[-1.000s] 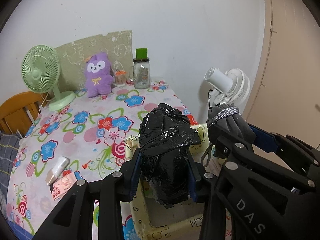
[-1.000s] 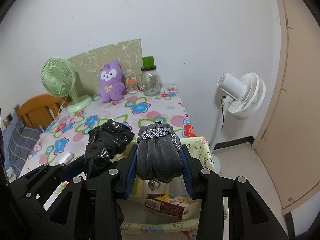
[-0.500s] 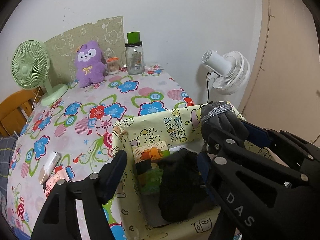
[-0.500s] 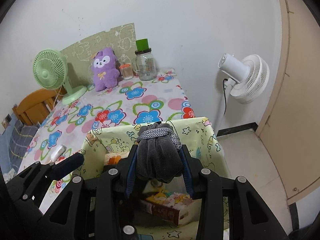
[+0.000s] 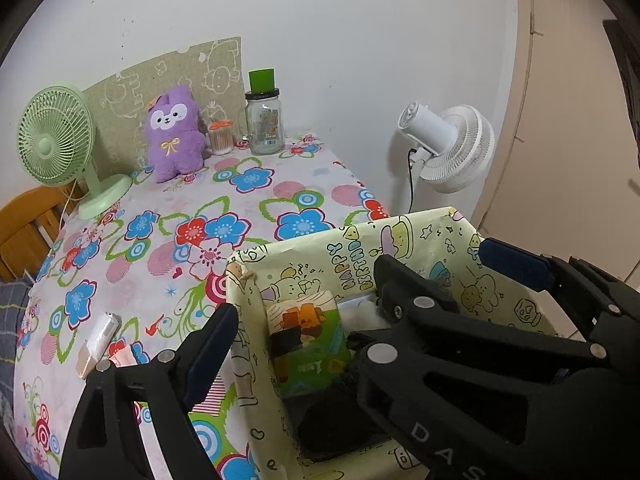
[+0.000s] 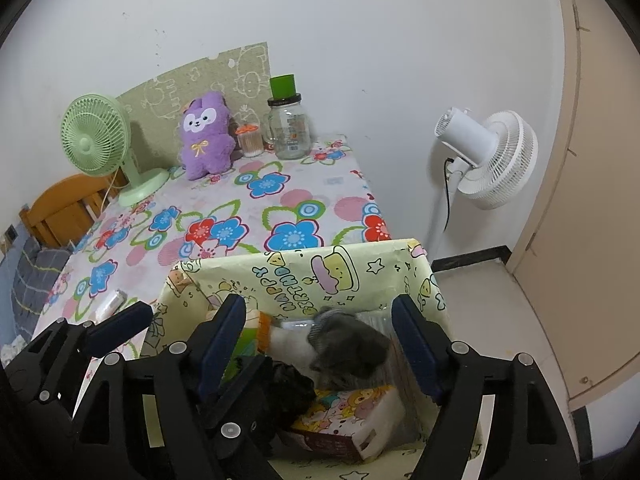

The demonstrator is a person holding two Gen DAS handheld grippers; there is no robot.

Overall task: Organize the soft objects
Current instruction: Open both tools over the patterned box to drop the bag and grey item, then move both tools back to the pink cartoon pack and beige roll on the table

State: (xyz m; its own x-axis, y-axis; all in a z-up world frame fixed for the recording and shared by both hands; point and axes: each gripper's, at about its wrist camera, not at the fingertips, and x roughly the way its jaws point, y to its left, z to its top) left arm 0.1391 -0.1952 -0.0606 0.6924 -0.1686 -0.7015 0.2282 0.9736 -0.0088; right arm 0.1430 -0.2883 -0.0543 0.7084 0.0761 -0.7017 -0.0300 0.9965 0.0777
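Observation:
A pale yellow cartoon-print box (image 5: pixel 360 248) (image 6: pixel 304 268) stands at the table's near right corner. In it lie a grey rolled cloth (image 6: pixel 348 354), a black plastic bag bundle (image 6: pixel 286 388) (image 5: pixel 336 420), a green tissue pack (image 5: pixel 308 340) and a printed tissue pack (image 6: pixel 348 416). My left gripper (image 5: pixel 304 344) is open and empty over the box's left side. My right gripper (image 6: pixel 320 344) is open and empty just above the grey cloth. A purple plush toy (image 5: pixel 174 134) (image 6: pixel 206 136) sits at the table's far side.
The floral tablecloth (image 5: pixel 160 240) also holds a green desk fan (image 5: pixel 60 144), a glass jar with a green lid (image 5: pixel 262 116), a toothpick pot (image 5: pixel 222 136) and a small white tube (image 5: pixel 98 338). A white standing fan (image 6: pixel 484 156) is on the right. A wooden chair (image 6: pixel 60 208) is on the left.
The left gripper opened and dropped the black bag into the box. Then the right gripper opened and the grey rolled cloth fell into the box. Both grippers moved lower over the box.

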